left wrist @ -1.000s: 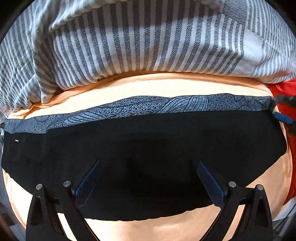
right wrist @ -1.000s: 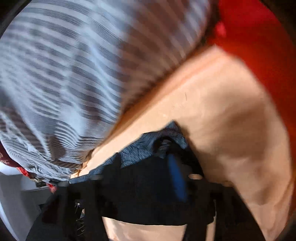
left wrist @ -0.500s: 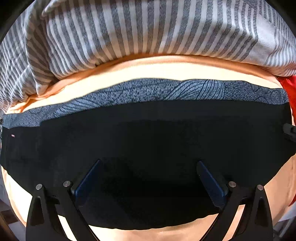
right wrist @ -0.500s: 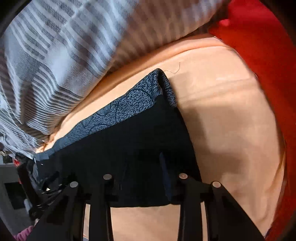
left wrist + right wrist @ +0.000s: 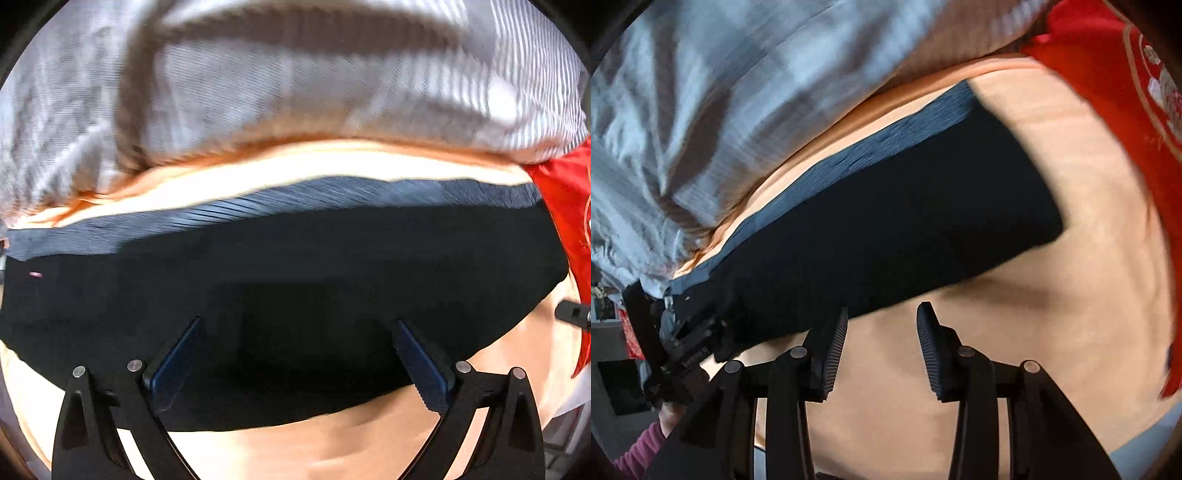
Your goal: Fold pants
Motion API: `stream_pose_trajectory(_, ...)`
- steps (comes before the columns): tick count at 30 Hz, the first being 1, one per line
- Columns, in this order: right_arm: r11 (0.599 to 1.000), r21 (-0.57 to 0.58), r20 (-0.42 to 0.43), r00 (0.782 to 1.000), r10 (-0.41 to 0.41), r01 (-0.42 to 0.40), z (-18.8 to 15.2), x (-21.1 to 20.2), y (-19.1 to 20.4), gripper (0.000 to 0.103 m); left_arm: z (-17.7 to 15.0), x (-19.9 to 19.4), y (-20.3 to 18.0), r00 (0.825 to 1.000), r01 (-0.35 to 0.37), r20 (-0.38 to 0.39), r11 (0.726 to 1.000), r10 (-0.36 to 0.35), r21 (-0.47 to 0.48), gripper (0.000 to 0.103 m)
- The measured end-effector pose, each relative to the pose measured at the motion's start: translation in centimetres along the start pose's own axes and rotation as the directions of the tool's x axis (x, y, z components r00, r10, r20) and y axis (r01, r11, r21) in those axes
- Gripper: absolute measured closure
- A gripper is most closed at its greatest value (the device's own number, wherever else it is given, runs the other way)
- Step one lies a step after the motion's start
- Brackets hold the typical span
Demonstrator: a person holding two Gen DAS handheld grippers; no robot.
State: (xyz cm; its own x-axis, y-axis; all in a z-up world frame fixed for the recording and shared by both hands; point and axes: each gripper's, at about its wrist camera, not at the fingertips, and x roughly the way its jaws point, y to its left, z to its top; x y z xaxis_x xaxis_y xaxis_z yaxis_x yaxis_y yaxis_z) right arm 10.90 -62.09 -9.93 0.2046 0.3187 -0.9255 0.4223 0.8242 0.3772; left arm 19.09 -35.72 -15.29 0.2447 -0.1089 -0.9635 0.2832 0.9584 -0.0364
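Lying folded, black pants [image 5: 886,229], beside opening right hand-held gripper [image 5: 882,332]

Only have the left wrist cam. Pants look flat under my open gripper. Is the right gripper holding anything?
Observer: No. The right gripper is empty, jaws opening, over the bare peach sheet just off the near edge of the pants.
Operator: Anyone visible?
Observer: A maroon sleeve shows in the lower left corner of the right wrist view, below your left gripper.
Operator: Red cloth looks like it touches the pants here.
Observer: It doesn't. In the right wrist view a strip of sheet separates the red cloth from the pants.
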Motion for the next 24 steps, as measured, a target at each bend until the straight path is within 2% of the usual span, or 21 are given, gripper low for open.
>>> stream_pose_trajectory(4, 0.999, 0.009, -0.024, 0.999, 0.047, -0.047, -3.0, 2.1, 3.9, 0.060, 0.5, -1.3, 7.1, 0.996, -0.082, 0.033, 0.997, 0.082, -0.009, 0.001)
stream_pose_trajectory(6, 0.996, 0.011, -0.047, 0.995, 0.088, -0.087, -4.7, 3.9, 6.8, 0.060, 0.8, -0.8, 11.2, 0.988, -0.152, 0.034, 0.988, 0.152, -0.003, 0.001)
stream_pose_trajectory(8, 0.991, 0.013, -0.066, 0.989, 0.135, -0.134, -5.9, 5.5, 9.3, 0.060, 0.8, 0.9, 15.8, 0.971, -0.238, 0.007, 0.971, 0.238, 0.012, 0.001)
stream_pose_trajectory(11, 0.975, -0.007, -0.116, 0.969, 0.219, -0.221, -8.1, 8.8, 13.9, 0.060, 0.0, 4.8, 22.9, 0.928, -0.364, -0.079, 0.931, 0.364, 0.020, 0.001)
stream_pose_trajectory(12, 0.971, -0.016, -0.135, 0.962, 0.236, -0.240, -8.6, 9.9, 15.4, 0.059, -0.3, 5.6, 24.5, 0.931, -0.353, -0.095, 0.935, 0.353, 0.009, 0.001)
stream_pose_trajectory(13, 0.964, -0.029, -0.159, 0.954, 0.256, -0.264, -9.3, 11.1, 17.0, 0.059, -0.6, 5.6, 25.9, 0.956, -0.285, -0.081, 0.958, 0.283, -0.019, 0.000)
stream_pose_trajectory(14, 0.957, -0.045, -0.185, 0.944, 0.274, -0.286, -10.1, 12.4, 18.7, 0.059, -0.8, 5.2, 27.0, 0.968, -0.247, -0.061, 0.969, 0.244, -0.030, 0.000)
stream_pose_trajectory(18, 0.938, -0.097, -0.263, 0.917, 0.299, -0.333, -12.5, 17.0, 23.7, 0.058, -0.6, 4.4, 27.5, 0.968, -0.248, -0.037, 0.968, 0.249, 0.031, 0.000)
stream_pose_trajectory(20, 0.937, -0.102, -0.281, 0.913, 0.295, -0.334, -13.2, 18.8, 25.1, 0.058, -0.2, 3.6, 26.4, 0.973, -0.231, -0.014, 0.973, 0.232, 0.027, 0.000)
stream_pose_trajectory(24, 0.934, -0.068, -0.280, 0.905, 0.319, -0.351, -13.7, 21.8, 26.7, 0.058, -0.6, 4.5, 28.3, 0.980, -0.199, -0.032, 0.980, 0.198, -0.013, 0.000)
